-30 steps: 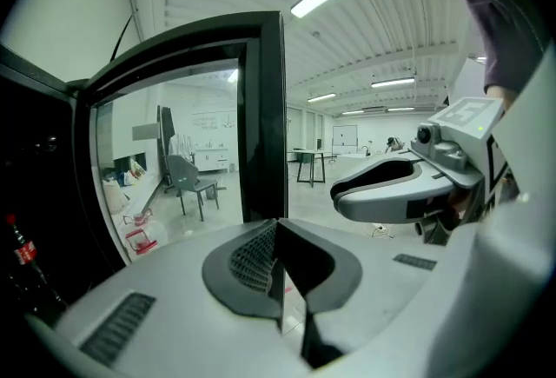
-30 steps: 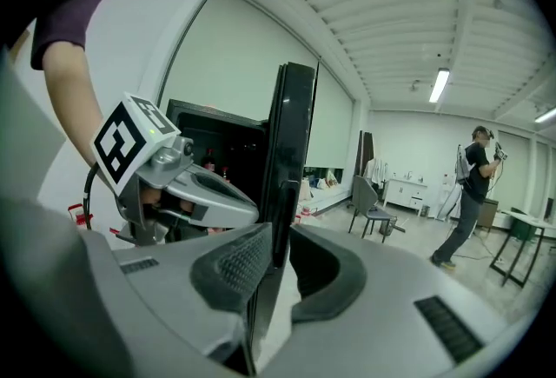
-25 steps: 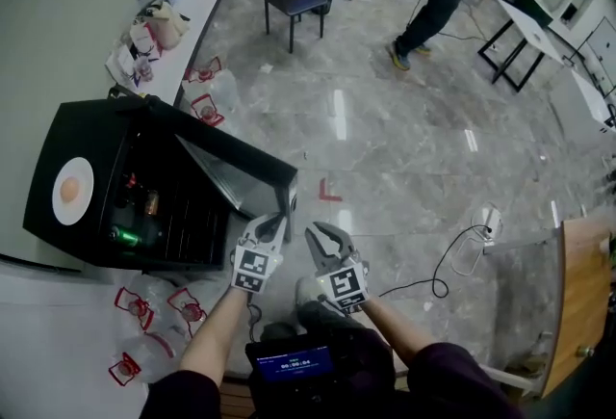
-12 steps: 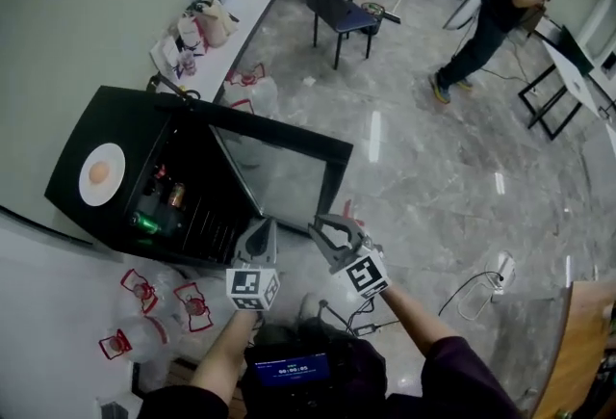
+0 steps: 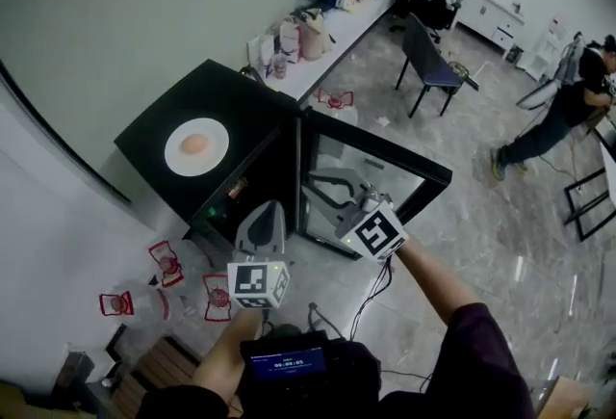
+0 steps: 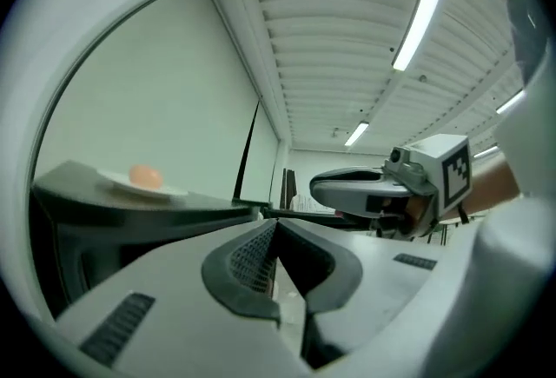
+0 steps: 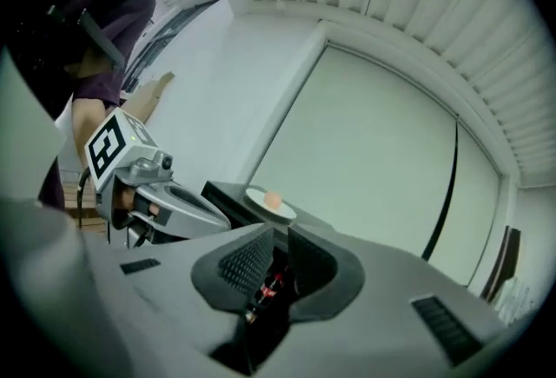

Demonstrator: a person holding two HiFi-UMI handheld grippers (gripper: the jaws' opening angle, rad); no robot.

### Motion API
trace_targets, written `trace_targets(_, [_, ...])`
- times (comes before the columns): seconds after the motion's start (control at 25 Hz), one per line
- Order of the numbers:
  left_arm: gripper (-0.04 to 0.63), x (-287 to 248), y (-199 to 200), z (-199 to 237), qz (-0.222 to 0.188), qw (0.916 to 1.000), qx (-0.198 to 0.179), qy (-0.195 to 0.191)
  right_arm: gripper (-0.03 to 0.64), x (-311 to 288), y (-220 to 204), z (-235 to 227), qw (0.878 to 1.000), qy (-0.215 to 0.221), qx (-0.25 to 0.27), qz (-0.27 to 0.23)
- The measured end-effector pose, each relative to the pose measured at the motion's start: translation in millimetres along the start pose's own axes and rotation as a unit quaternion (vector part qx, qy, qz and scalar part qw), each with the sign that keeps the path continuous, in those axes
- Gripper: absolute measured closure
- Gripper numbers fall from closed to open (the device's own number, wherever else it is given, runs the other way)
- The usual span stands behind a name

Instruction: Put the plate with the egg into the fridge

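A white plate with a brown egg lies on top of the black mini fridge, whose glass door hangs open. My left gripper is shut and empty, level, just in front of the fridge's open front. My right gripper is held before the door glass; its jaws have just been closing to a narrow gap with nothing between them. The left gripper view shows the plate and egg up left of the shut jaws. In the right gripper view the egg sits just above the jaws.
Cans and bottles stand inside the fridge. Clear water jugs with red handles lie on the floor at its near left. A counter with bags, a dark chair and a person are farther off.
Both grippers have risen from pointing at the floor to level, toward the fridge. The head view has swung so the fridge sits near the middle. The right jaws have narrowed.
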State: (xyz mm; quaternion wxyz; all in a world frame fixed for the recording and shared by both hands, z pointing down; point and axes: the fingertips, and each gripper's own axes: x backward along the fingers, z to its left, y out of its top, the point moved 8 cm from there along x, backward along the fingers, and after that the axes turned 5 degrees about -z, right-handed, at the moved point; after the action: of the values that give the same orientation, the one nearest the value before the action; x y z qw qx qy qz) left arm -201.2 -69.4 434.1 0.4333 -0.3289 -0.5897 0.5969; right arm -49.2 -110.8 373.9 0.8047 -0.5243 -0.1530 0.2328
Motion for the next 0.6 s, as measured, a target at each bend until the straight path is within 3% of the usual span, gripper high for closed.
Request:
trace_targets(0.16, [0.586, -5, 43, 42, -0.03, 0.9984, -0.031, 0.036, 0.554, -66, 28, -10, 0.998, 0.048, 0.021, -0.028])
trace_targets(0.36, [0.586, 1, 63, 76, -0.048, 0.9899, -0.027, 0.13, 0.554, -129, 42, -19, 0.989, 0.135, 0.04, -0.039])
trace_targets(0.48, [0.586, 1, 59, 88, -0.05, 0.9798, -0.005, 0.193, 0.554, -170, 31, -37, 0.976, 0.215, 0.04, -0.007])
trace_targets(0.6, [0.586, -8, 52, 90, -0.052, 0.964, 0.001, 0.261, 0.552, -217, 18, -66, 0.954, 0.295, 0.043, 0.031])
